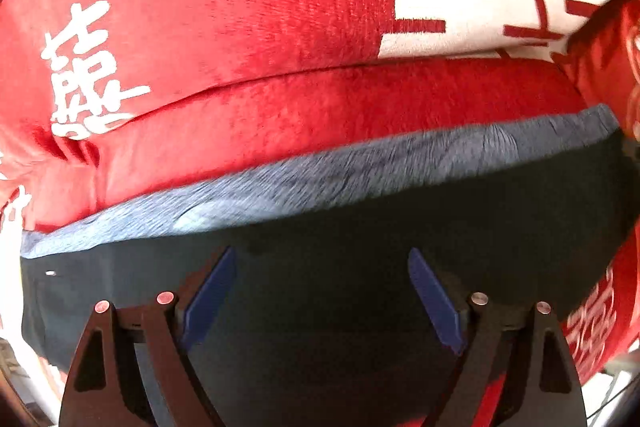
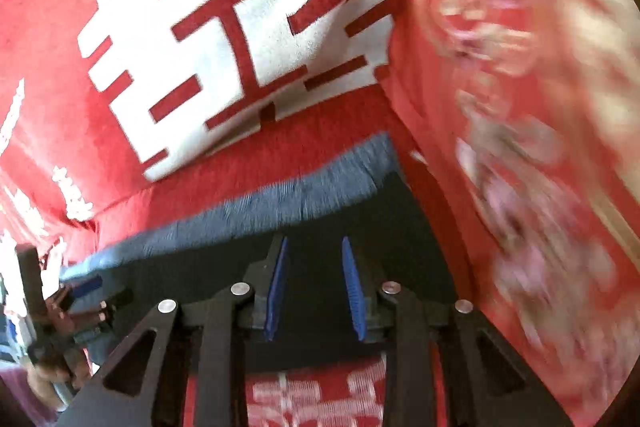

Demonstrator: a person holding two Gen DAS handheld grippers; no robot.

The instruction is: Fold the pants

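Observation:
The pants (image 1: pixel 500 207) are dark navy and lie flat on a red blanket. A grey-blue fleecy lining (image 1: pixel 320 179) shows along their far edge. My left gripper (image 1: pixel 320 253) hangs over the dark cloth, its blue pads wide apart and nothing between them. In the right wrist view the same pants (image 2: pixel 360 211) and lining strip (image 2: pixel 280 203) appear. My right gripper (image 2: pixel 314 241) points down at the cloth near the pants' right edge. Its blue pads stand a narrow gap apart and grip no fabric. The left gripper (image 2: pixel 86 285) shows at the far left of that view.
The red plush blanket (image 1: pixel 240 7) with large white characters covers the whole surface under and beyond the pants. A blurred red, white and pink patterned fabric (image 2: pixel 520 147) rises close on the right. A person's hand (image 2: pixel 44 379) holds the left gripper.

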